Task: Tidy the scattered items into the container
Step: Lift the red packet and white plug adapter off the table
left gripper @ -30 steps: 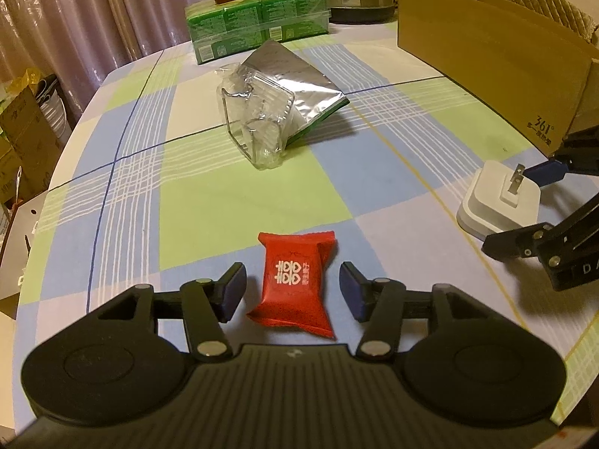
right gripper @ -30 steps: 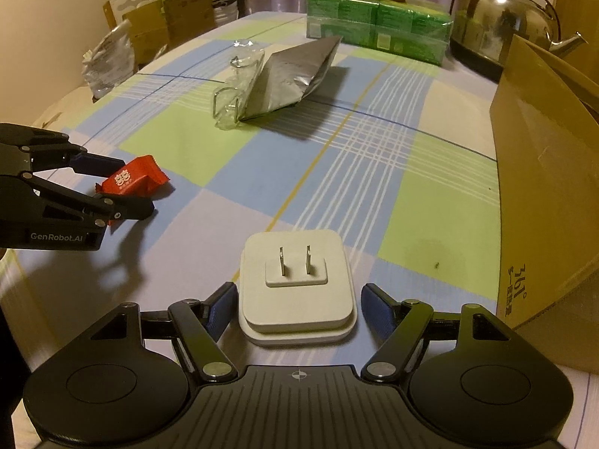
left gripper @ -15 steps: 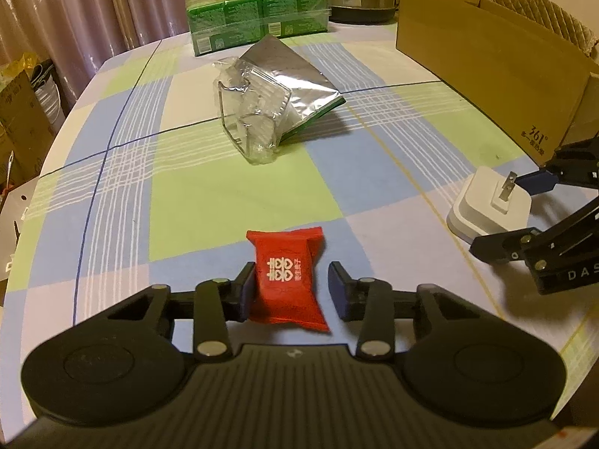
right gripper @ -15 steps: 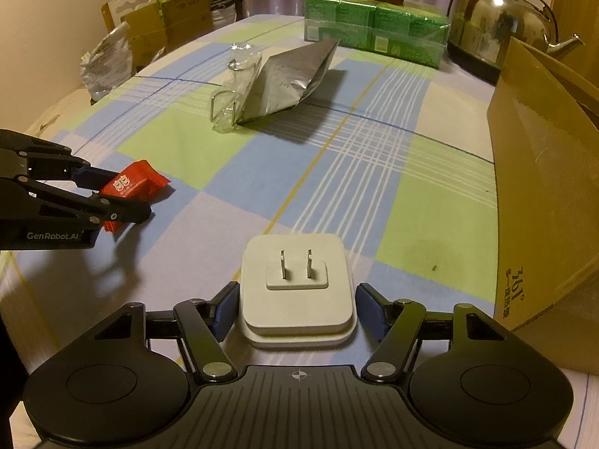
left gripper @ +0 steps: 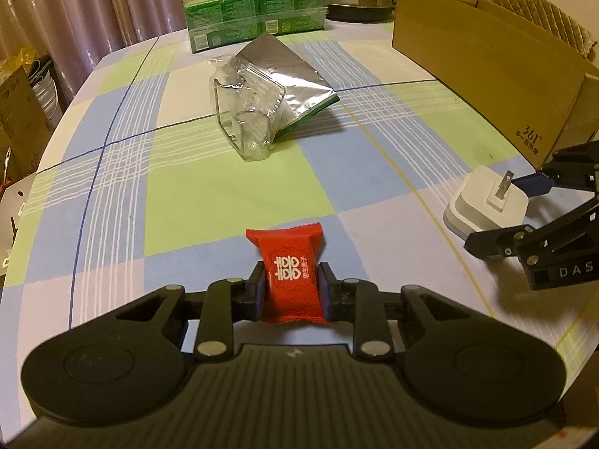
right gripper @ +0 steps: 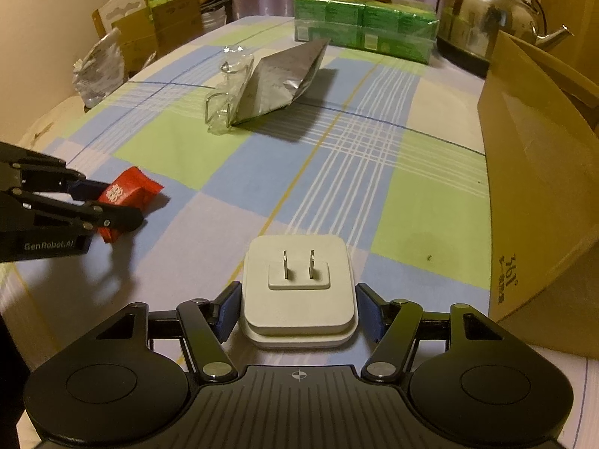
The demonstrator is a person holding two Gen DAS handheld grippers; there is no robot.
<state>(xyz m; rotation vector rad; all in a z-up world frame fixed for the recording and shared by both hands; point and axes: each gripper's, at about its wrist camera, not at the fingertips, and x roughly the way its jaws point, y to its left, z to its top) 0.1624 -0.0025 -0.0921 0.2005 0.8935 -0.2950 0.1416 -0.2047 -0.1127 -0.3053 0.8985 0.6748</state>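
My left gripper (left gripper: 291, 287) is shut on a red candy packet (left gripper: 290, 273), pinched at its middle just above the checked tablecloth; it also shows in the right wrist view (right gripper: 127, 194). My right gripper (right gripper: 298, 307) is closed onto a white plug adapter (right gripper: 298, 292) with two prongs up, both pads touching its sides; the adapter shows in the left wrist view (left gripper: 486, 205). The open cardboard box (right gripper: 543, 172) stands at the right, also in the left wrist view (left gripper: 486, 48). A clear plastic wrapper (left gripper: 247, 112) and a silver foil bag (left gripper: 284, 78) lie mid-table.
Green tissue packs (left gripper: 254, 11) with a red tin on top and a steel kettle (right gripper: 486, 18) stand at the table's far edge. Cardboard boxes and a crumpled bag (right gripper: 101, 67) sit beyond the left edge.
My left gripper closed on the red packet and lifted it slightly. My right gripper closed its fingers against the adapter's sides.
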